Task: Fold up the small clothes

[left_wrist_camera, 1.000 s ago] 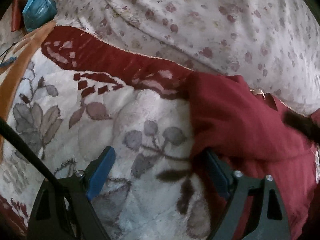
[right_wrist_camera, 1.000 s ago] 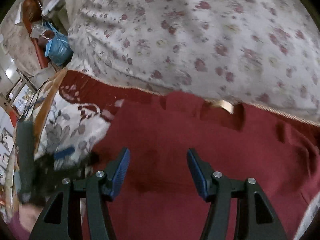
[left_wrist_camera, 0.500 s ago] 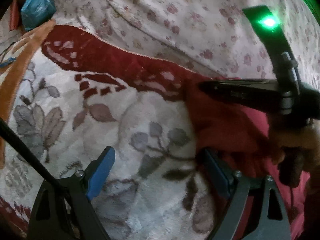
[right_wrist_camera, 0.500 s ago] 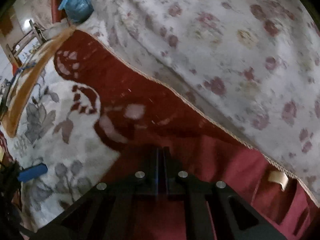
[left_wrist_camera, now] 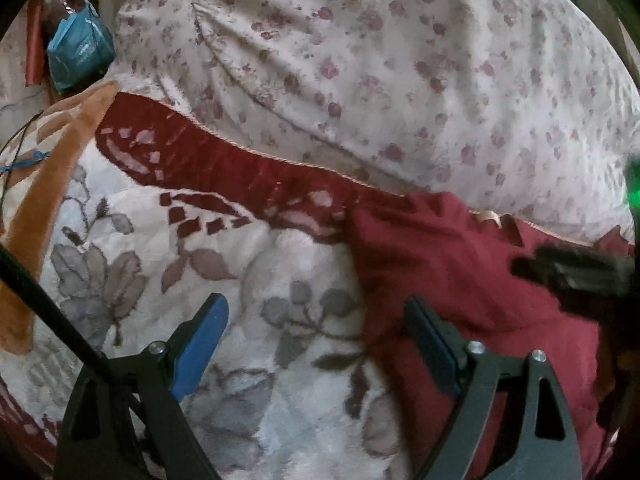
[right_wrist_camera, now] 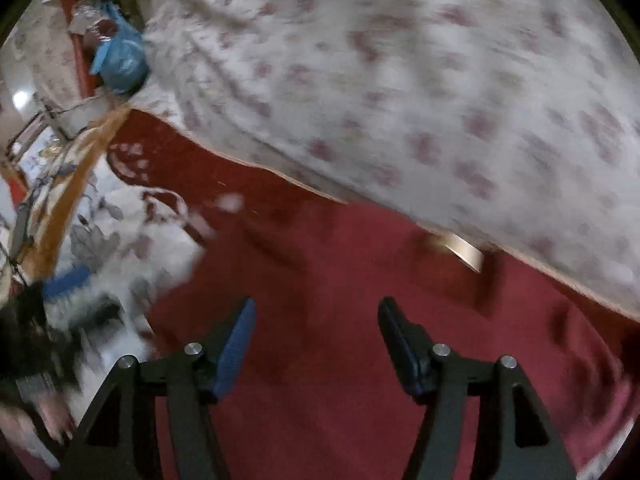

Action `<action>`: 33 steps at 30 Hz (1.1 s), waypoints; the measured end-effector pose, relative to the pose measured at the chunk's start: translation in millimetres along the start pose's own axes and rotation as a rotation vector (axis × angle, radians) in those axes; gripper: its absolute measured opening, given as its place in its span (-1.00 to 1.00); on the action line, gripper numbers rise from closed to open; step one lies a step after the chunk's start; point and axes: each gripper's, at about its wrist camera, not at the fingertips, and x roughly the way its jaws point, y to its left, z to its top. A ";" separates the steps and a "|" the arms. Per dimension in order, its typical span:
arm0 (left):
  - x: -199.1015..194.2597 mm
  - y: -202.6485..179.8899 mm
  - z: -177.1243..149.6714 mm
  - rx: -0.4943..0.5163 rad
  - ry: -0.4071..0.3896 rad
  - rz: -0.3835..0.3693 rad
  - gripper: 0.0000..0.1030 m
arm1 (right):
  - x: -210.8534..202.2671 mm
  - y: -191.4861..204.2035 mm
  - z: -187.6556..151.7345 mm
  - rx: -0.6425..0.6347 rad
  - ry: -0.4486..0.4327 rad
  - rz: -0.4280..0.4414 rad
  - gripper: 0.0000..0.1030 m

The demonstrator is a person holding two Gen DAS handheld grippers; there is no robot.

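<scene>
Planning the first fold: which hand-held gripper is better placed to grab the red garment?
Right. The right hand-held gripper, jaws just opened and empty, hovers squarely over the red garment; the left hand-held gripper straddles only its edge, mostly over the blanket.

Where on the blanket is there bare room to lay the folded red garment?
The bare stretch is the white, grey-leaf part of the blanket, bordered by the dark red band above, the orange edge on the left and the red garment on the right. The right side is crowded: the garment and both open grippers, left and right. The flowered quilt bulges behind.
</scene>
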 end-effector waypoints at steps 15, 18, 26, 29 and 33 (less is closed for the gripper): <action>45.4 -21.4 -8.7 0.056 0.090 0.091 0.74 | -18.3 -67.4 -49.2 0.168 0.023 -0.210 0.33; 41.6 -26.8 -8.9 0.077 0.087 0.096 0.74 | -11.4 -83.3 -59.3 0.210 0.066 -0.253 0.35; 20.6 -43.9 -5.3 0.063 0.049 0.011 0.74 | -36.5 -87.3 -67.1 0.240 0.022 -0.201 0.42; 19.5 -56.7 -6.0 0.076 0.039 -0.003 0.74 | -48.4 -92.2 -74.8 0.235 0.013 -0.204 0.43; 27.5 -69.2 -11.7 0.108 0.069 -0.010 0.74 | -75.0 -113.7 -82.9 0.271 -0.025 -0.195 0.44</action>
